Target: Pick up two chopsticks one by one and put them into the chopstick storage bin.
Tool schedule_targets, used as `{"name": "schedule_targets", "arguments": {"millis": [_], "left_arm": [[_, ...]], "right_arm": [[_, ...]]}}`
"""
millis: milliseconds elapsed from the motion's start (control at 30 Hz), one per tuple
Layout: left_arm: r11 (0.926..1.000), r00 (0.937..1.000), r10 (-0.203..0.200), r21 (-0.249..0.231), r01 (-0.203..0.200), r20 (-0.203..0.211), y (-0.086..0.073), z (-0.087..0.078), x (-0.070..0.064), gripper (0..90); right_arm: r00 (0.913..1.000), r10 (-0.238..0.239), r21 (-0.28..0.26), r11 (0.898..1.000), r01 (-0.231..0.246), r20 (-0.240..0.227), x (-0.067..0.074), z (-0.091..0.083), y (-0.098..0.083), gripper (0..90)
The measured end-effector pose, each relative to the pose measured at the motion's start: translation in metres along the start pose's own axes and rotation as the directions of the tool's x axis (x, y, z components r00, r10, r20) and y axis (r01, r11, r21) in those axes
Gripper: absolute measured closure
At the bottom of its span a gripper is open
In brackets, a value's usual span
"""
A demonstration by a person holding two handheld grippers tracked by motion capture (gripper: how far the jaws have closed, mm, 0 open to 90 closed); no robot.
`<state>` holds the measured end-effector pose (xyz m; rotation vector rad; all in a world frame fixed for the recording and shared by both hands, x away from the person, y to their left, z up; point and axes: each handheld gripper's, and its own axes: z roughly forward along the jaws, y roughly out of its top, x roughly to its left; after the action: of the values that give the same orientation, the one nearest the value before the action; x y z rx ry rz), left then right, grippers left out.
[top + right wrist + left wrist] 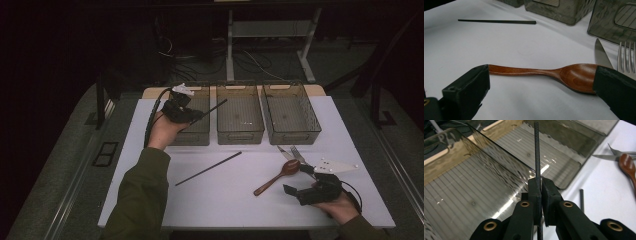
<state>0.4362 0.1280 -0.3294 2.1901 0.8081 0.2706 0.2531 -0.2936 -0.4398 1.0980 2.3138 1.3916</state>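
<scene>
My left gripper [195,116] [540,185] is shut on a thin black chopstick [212,107] [537,152], held above the left smoky plastic bin [192,141] [461,202]. The stick's far end reaches toward the middle bin [240,137]. A second black chopstick [208,168] [496,21] lies on the white table. My right gripper [297,179] [541,82] is open low over the table, its jaws standing either side of a wooden spoon [277,176] [544,73] without pressing on it.
A third bin [292,137] stands at the right of the row. A knife [284,151] [602,53] and a fork [298,152] [626,56] lie just beyond the spoon's bowl. The table's front edge [225,226] is near my right hand.
</scene>
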Motion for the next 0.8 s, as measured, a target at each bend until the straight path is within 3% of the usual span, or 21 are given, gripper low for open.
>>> {"name": "schedule_targets", "arguments": {"millis": [67,400,567,800], "left_arm": [[0.9997,0.9998,-0.018,-0.015,0.018,-0.003,0.002,0.001,0.004,85.5],[0.9988,0.9979,-0.032,-0.038,0.030,-0.057,0.008,0.005,0.030,85.5],[0.9954,0.9949,-0.057,-0.081,0.050,-0.083,0.004,0.010,0.042,85.4],[0.9941,0.9889,-0.087,-0.074,0.079,-0.120,-0.004,0.020,0.058,85.4]], "right_arm": [[1.0000,0.000,0.000,1.000,0.000,0.000,0.000,0.000,0.000,1.6],[1.0000,0.005,-0.003,1.000,-0.005,-0.004,-0.001,-0.001,0.000,1.6],[1.0000,0.007,-0.005,1.000,-0.007,-0.005,-0.001,-0.001,0.000,1.6],[0.9999,0.013,-0.005,1.000,-0.013,-0.006,-0.001,-0.003,0.000,1.6]]}}
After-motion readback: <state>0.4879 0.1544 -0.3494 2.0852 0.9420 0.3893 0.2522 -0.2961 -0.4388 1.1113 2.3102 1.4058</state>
